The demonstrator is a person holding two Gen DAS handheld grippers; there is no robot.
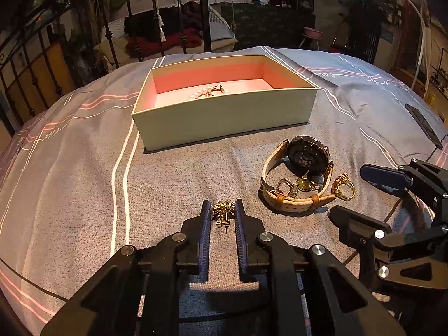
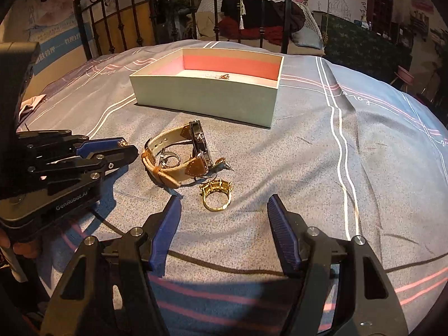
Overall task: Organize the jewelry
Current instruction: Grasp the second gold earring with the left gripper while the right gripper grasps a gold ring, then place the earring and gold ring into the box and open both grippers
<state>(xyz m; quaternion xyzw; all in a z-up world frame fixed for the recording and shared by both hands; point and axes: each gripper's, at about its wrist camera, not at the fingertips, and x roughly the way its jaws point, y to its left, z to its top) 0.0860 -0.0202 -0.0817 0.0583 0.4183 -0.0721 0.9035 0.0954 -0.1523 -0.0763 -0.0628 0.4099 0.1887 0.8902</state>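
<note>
My left gripper (image 1: 222,210) is shut on a small gold brooch (image 1: 222,212), low over the grey bedspread; it also shows in the right wrist view (image 2: 123,147). An open pale box (image 1: 224,112) with a pink inside stands beyond, holding a pearl bracelet (image 1: 204,93). A watch (image 1: 306,158) with a cream strap lies to the right, with a clear ring (image 1: 285,186) and a small gold piece (image 1: 303,183) inside its loop. A gold ring (image 2: 216,196) lies just ahead of my right gripper (image 2: 221,212), which is open and empty.
A dark phone (image 1: 424,124) lies at the bed's far right. A black iron bed frame (image 2: 156,8) rises behind the box (image 2: 207,95). The bedspread (image 2: 350,168) is creased on the right. The watch (image 2: 182,154) lies between the two grippers.
</note>
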